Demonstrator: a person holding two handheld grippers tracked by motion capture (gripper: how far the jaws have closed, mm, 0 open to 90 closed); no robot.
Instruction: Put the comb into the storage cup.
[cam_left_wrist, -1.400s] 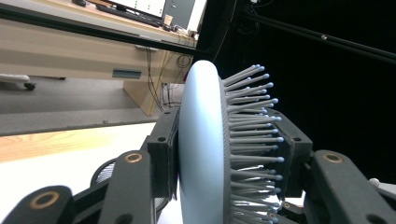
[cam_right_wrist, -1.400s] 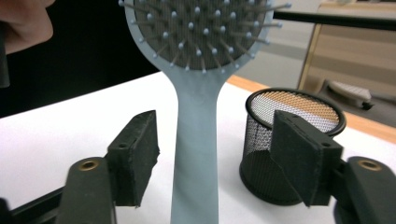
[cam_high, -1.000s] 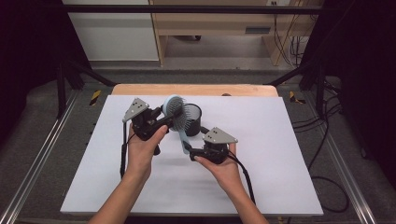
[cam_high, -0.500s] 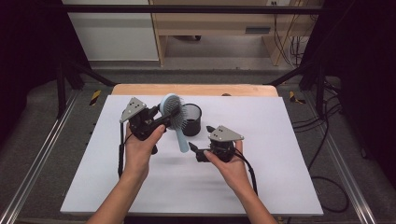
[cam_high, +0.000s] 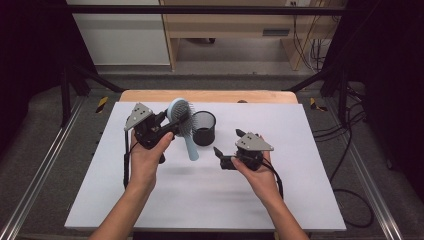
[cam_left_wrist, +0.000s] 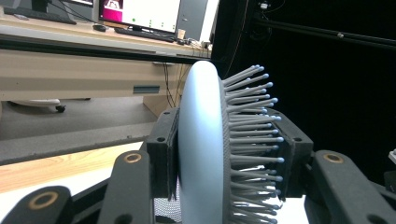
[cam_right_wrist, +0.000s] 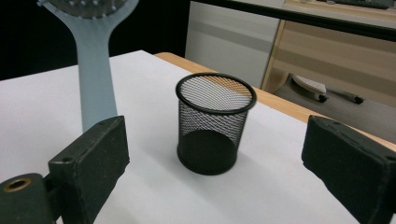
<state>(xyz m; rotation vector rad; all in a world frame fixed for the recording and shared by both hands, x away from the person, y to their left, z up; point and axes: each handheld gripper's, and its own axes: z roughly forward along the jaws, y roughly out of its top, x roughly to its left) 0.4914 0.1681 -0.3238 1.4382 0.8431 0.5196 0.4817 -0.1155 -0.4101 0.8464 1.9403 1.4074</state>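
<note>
We find the left gripper (cam_high: 170, 126) clamped on the head of the light-blue hairbrush (cam_high: 181, 120); in the left gripper view one pad bears on the smooth back of the head (cam_left_wrist: 201, 140) and the other against the bristles. The brush hangs above the white table sheet (cam_high: 200, 200) with its handle pointing down and toward the person, just beside the black mesh cup (cam_high: 204, 128) and not in it.

The right gripper (cam_high: 224, 159) holds nothing. Its jaws have just been opening and stand wide apart, with nothing between them; in the right gripper view we look across them to the mesh cup (cam_right_wrist: 215, 126), which stands upright and empty, and to the brush handle (cam_right_wrist: 95, 79) to its left.

We judge the pickup done: the brush is off the table and in one firm grip. The placing appears to be what is left, namely bringing the handle over the rim and lowering it into the cup.

We note no loose item on the sheet near the cup. The one hazard we see is the light cup itself, which a handle striking the rim could tip or push. The wooden table edge (cam_high: 210, 96) lies beyond it
</note>
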